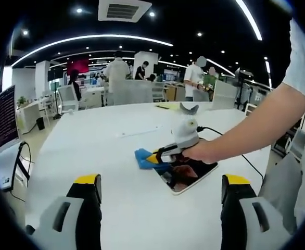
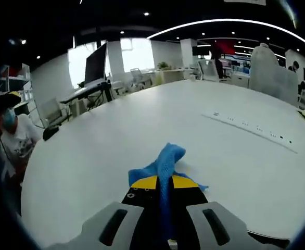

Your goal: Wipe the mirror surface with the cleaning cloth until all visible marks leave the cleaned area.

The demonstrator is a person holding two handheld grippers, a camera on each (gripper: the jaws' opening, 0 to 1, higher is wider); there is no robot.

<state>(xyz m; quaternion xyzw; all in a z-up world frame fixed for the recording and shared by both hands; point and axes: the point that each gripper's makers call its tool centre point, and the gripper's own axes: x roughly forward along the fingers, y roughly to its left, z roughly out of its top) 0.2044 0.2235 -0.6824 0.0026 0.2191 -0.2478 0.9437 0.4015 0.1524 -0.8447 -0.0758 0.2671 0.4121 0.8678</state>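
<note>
Wiping step in hand. Right gripper (image 1: 160, 154), seen from the left gripper view, has its fingers clamped on the blue cleaning cloth (image 1: 144, 159), pressed at the mirror's (image 1: 190, 176) 9 o'clock edge on the white desk (image 1: 116, 156); a person's hand (image 1: 202, 151) drives it. Right gripper view: cloth (image 2: 163, 164) pinched between the yellow-tipped fingers (image 2: 142, 182), bunched ahead toward 12 o'clock. Left gripper (image 1: 160, 208) hovers back, fingers apart, holding nothing. Mirror sits near centre frame, reflecting dark shapes; marks too small to tell. Next move likely: drag cloth across glass toward 3 o'clock, keep pressure flat, mirror may slide.
</note>
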